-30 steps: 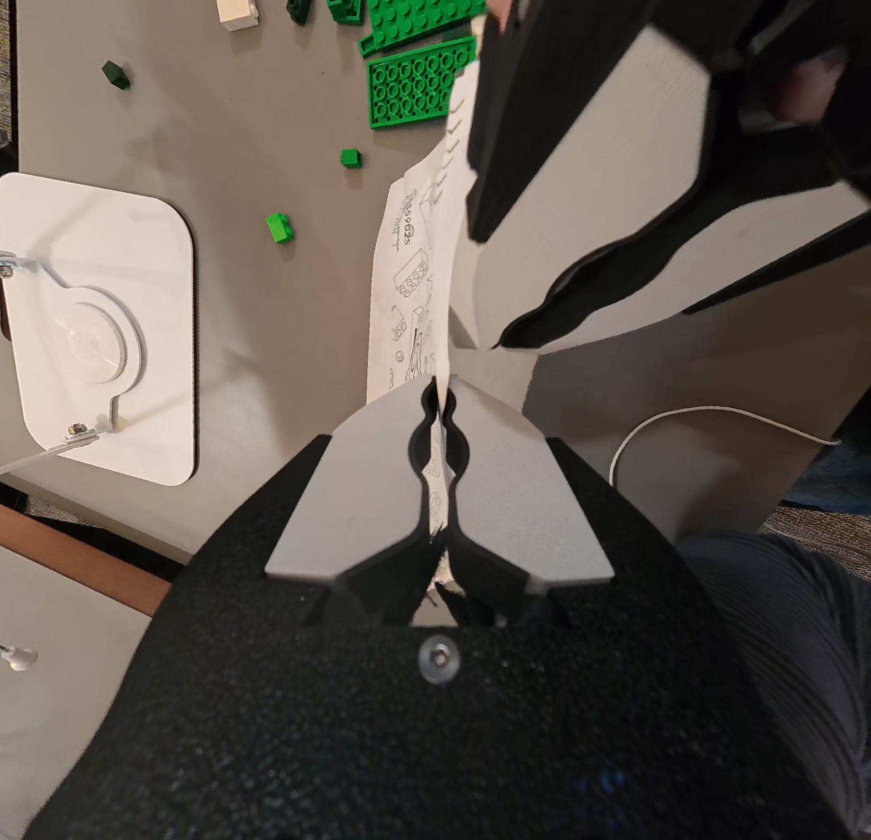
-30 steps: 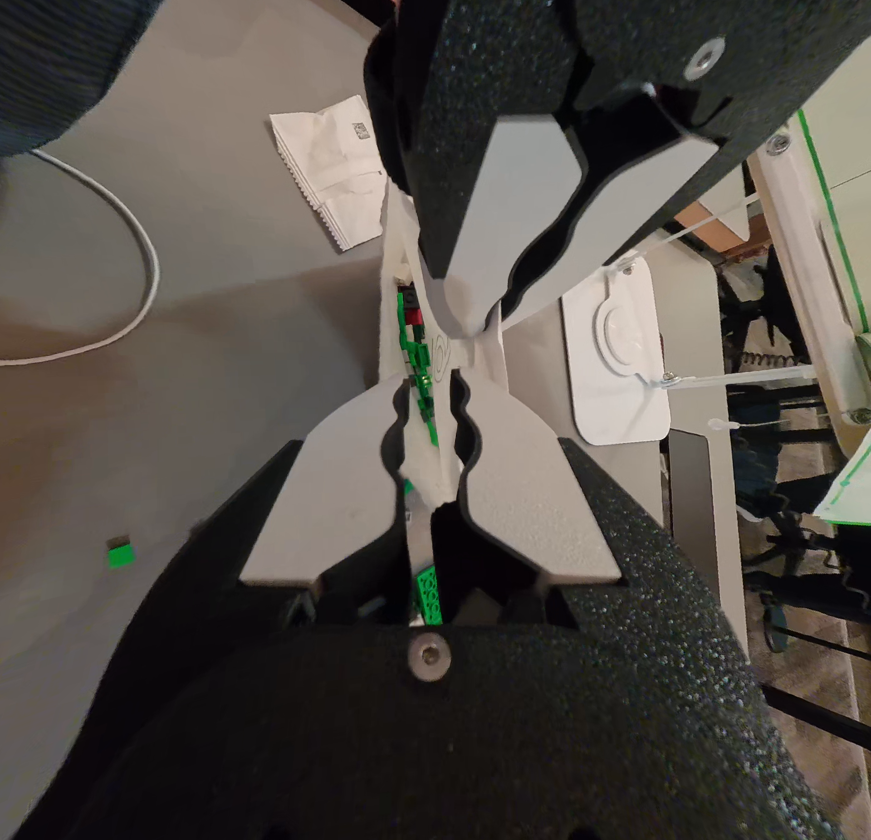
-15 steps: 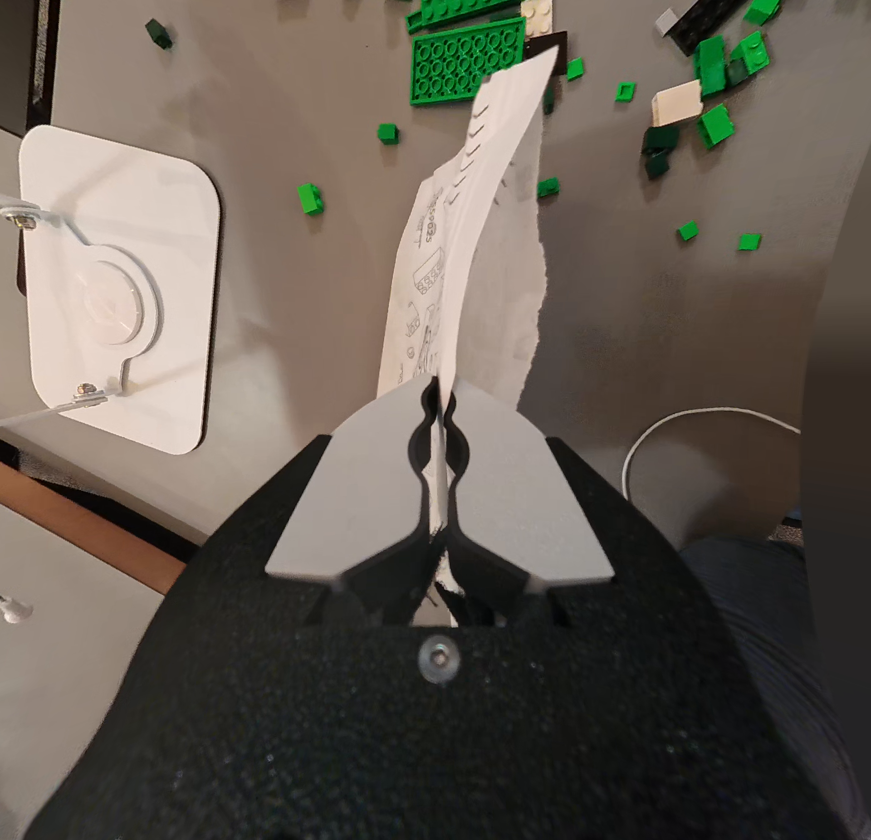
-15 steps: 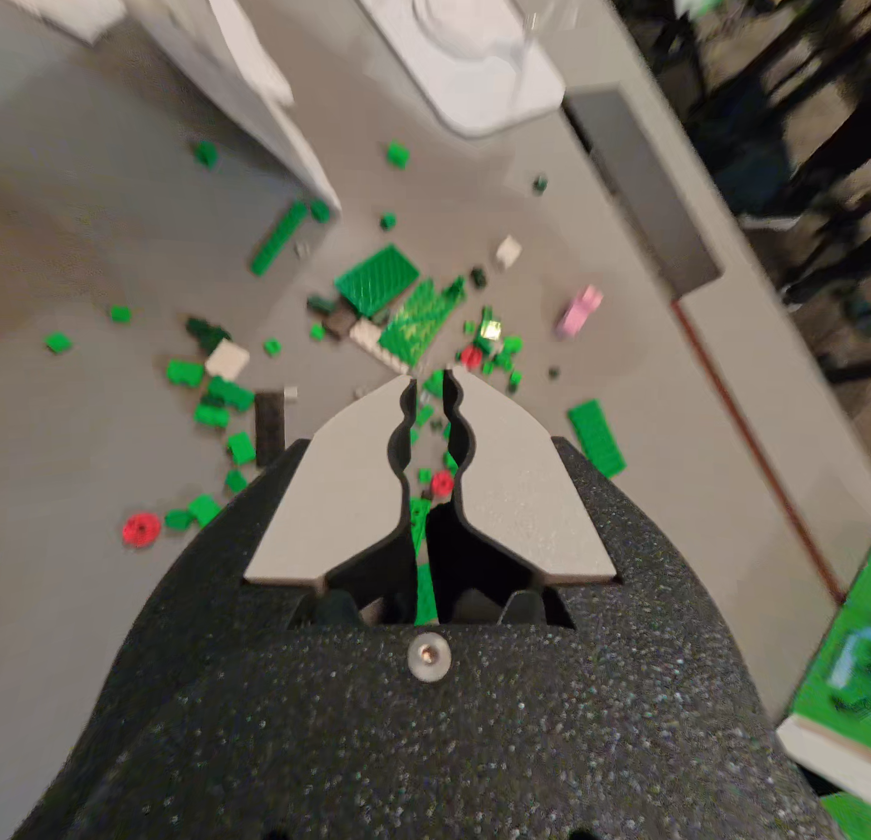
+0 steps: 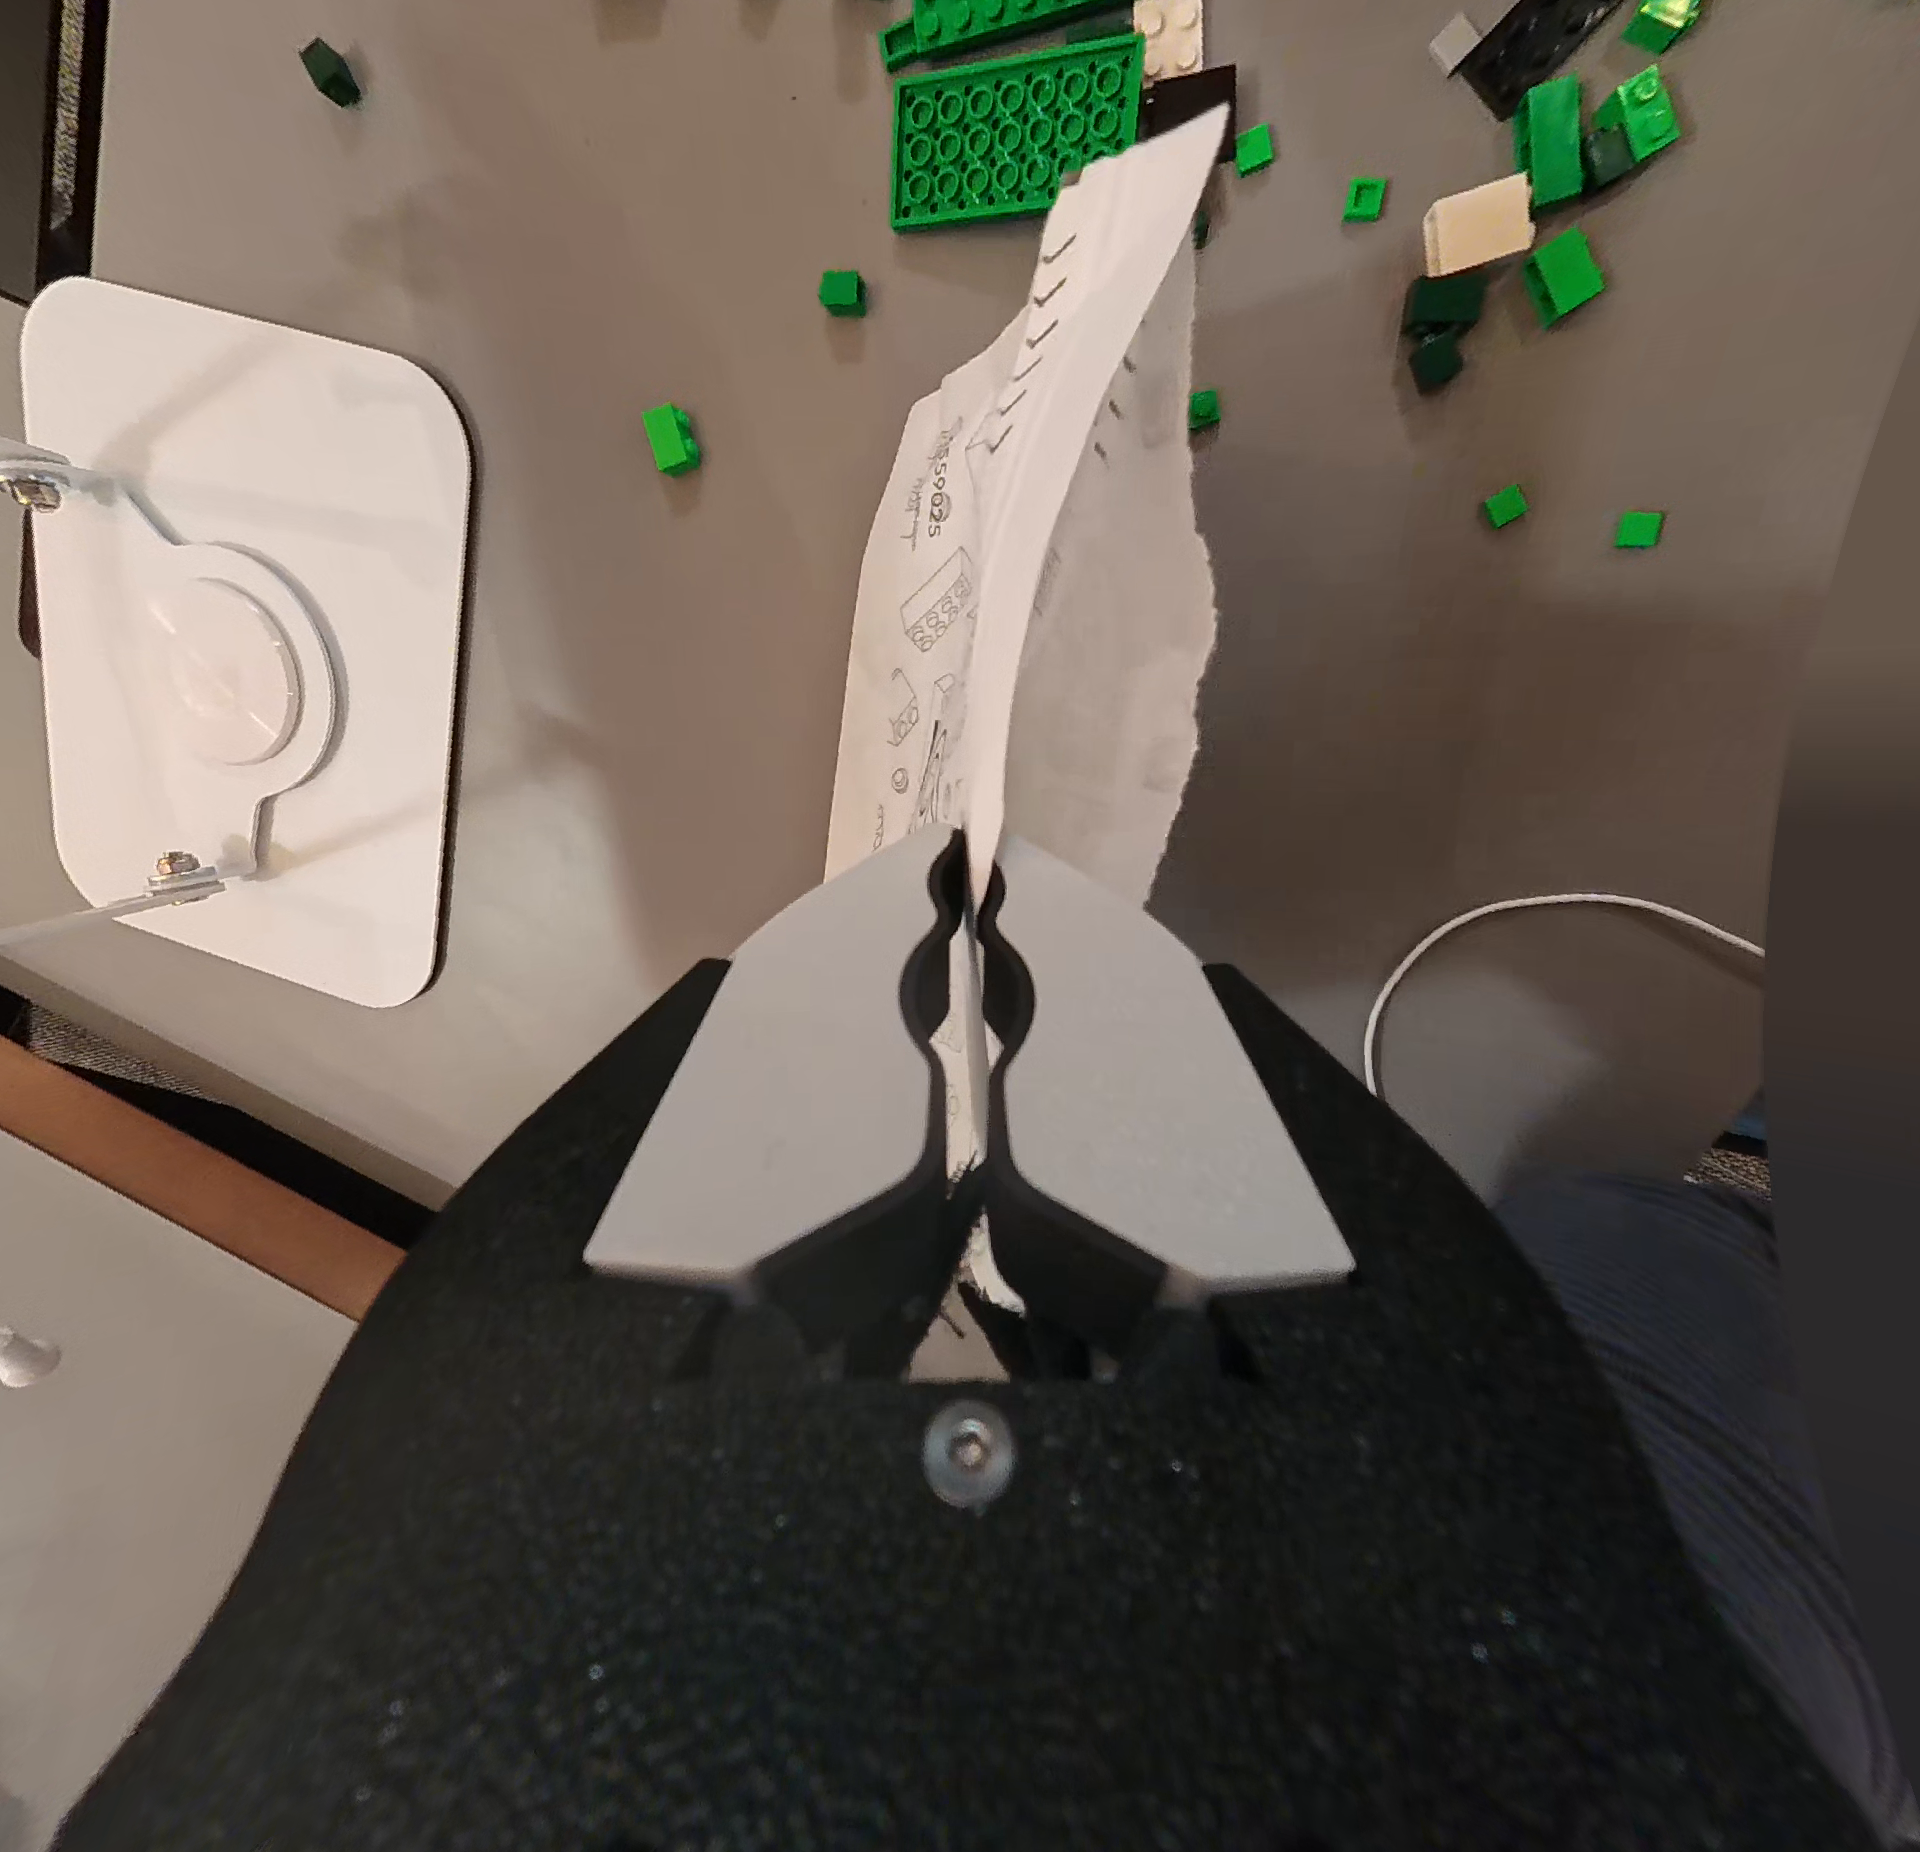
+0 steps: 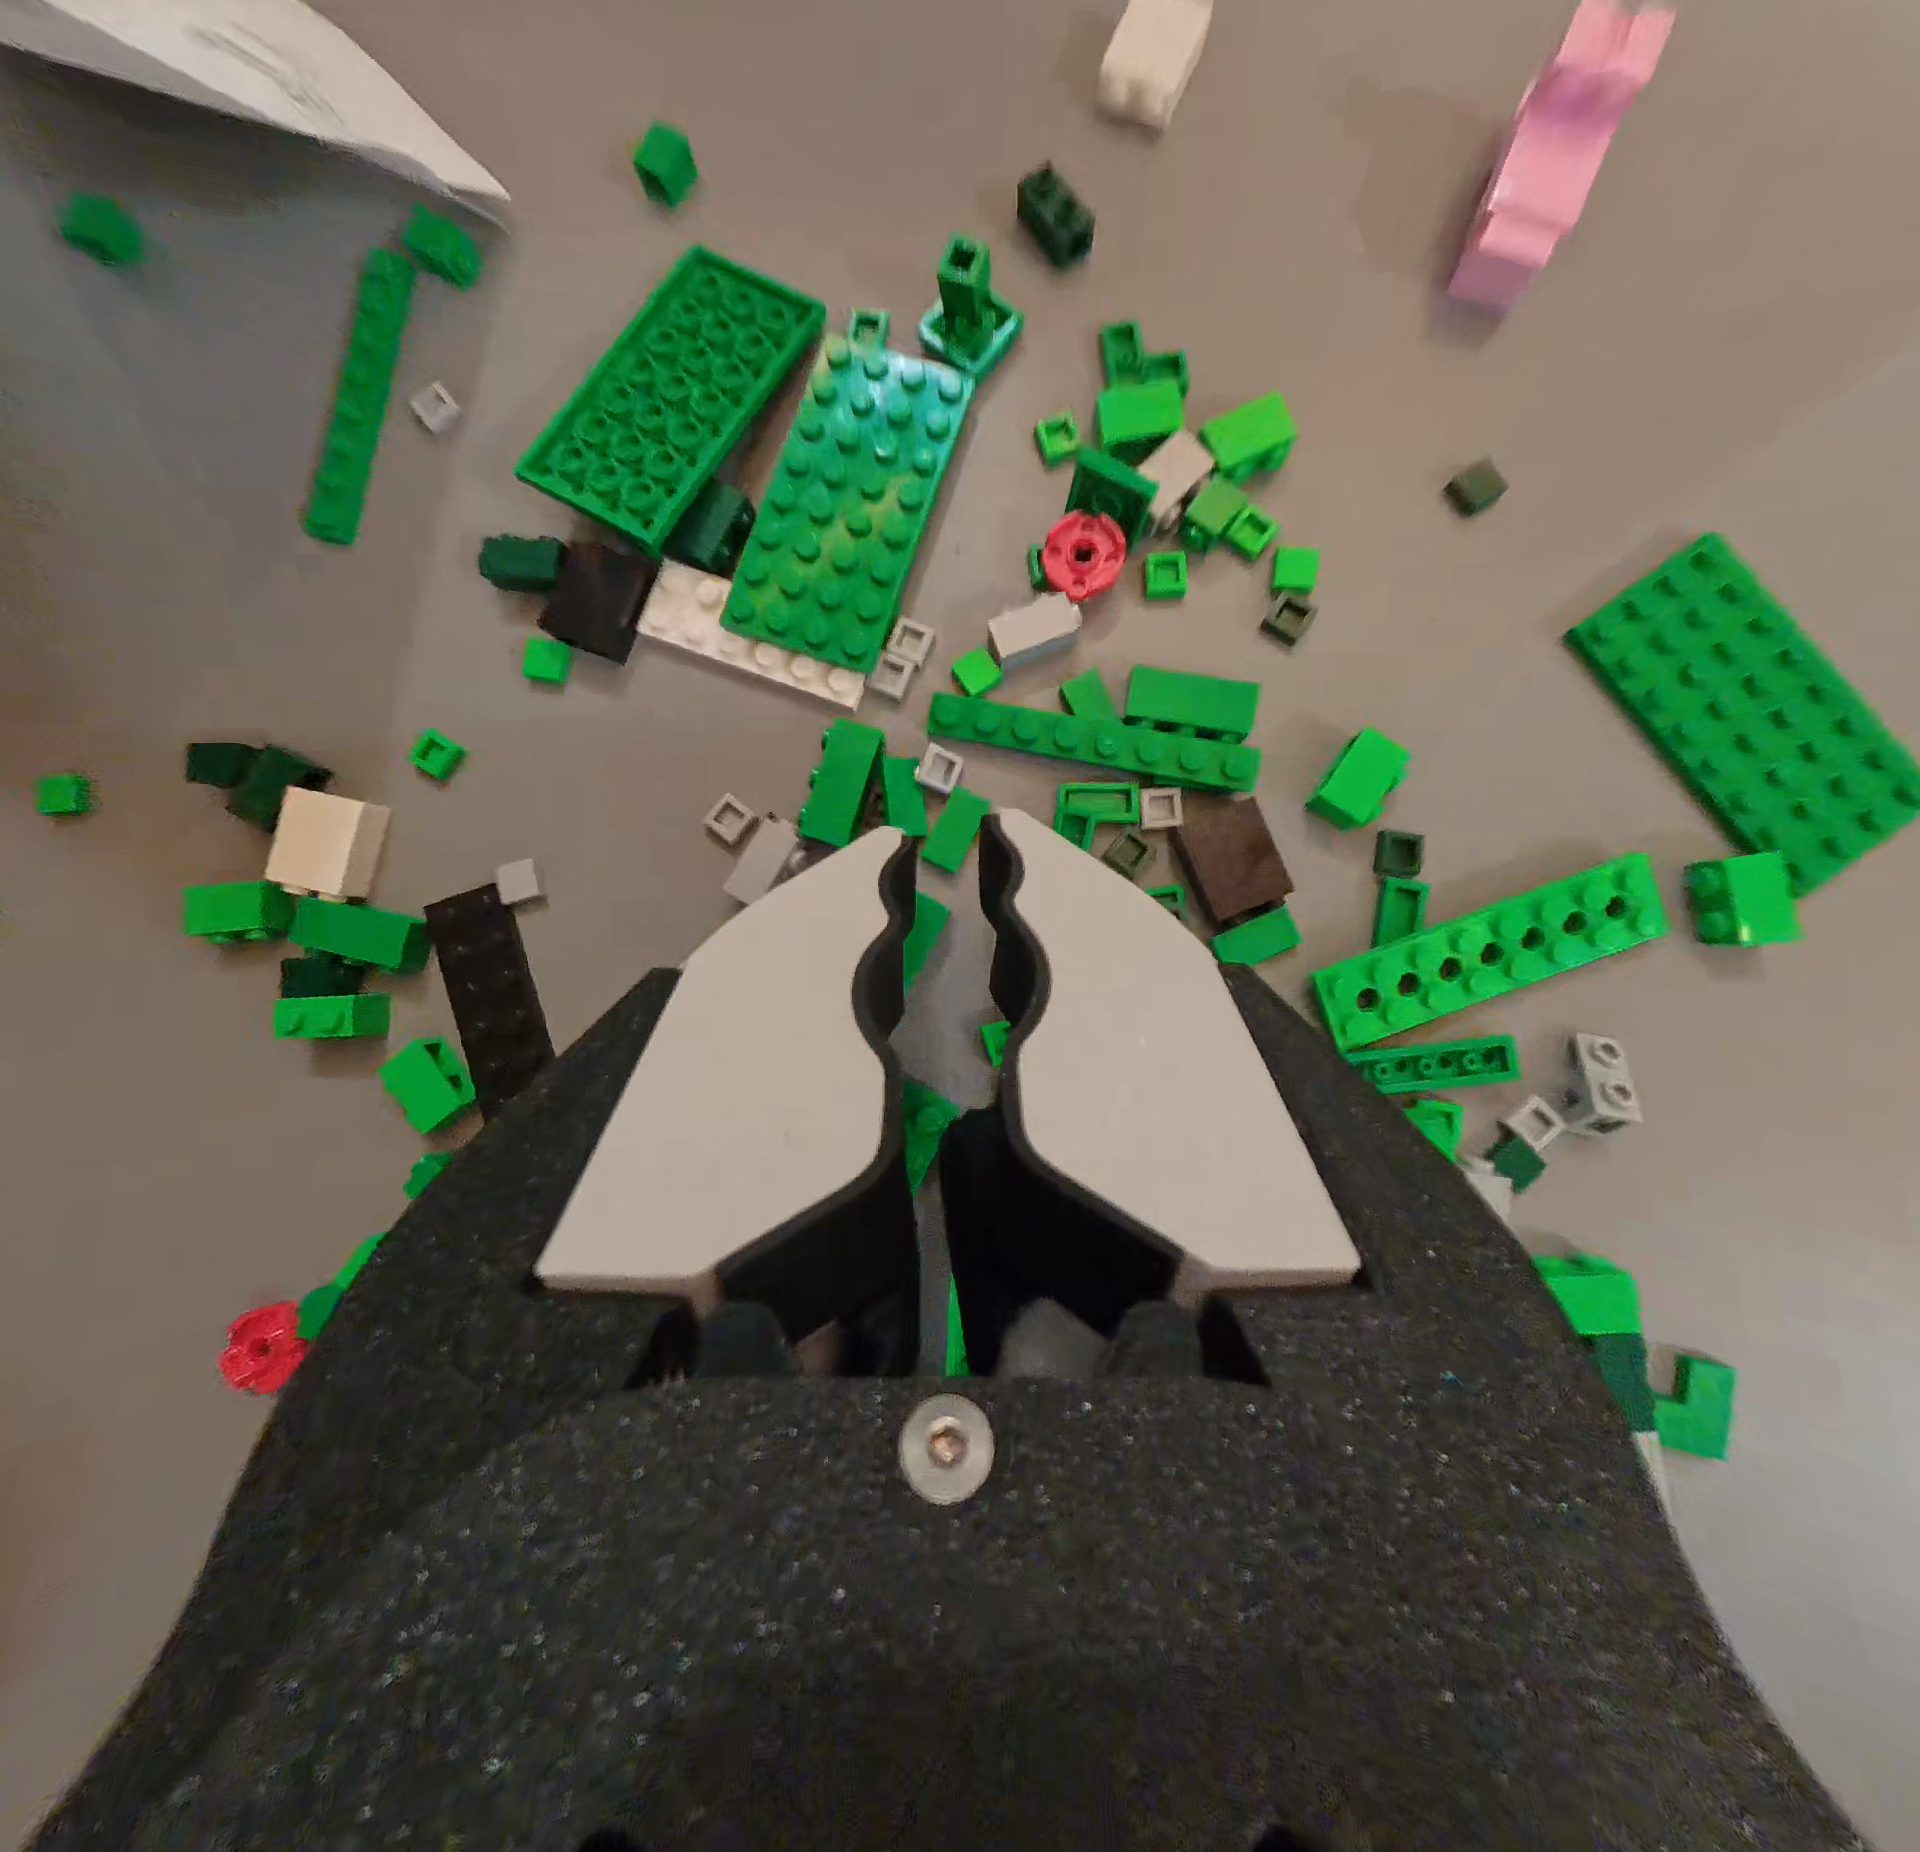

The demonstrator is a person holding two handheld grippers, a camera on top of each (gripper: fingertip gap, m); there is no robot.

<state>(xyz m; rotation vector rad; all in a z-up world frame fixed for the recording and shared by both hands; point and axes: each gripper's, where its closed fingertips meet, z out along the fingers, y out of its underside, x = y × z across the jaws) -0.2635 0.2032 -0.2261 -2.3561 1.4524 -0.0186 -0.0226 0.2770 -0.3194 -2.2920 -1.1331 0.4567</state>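
While the left gripper (image 5: pixel 971 867) pinches a torn white paper bag (image 5: pixel 1081 431) held above the grey table (image 5: pixel 520 244), the right gripper (image 6: pixel 948 846) hangs empty, jaws slightly parted, over scattered green bricks (image 6: pixel 852 514) mid-table. Thin and limp, the paper looks light and tear-prone; a grip near an intact edge seems safest.

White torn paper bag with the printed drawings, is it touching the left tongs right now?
Touching. The left wrist view shows the left tongs shut on the white torn paper bag, its edge pinched between both grey fingers.
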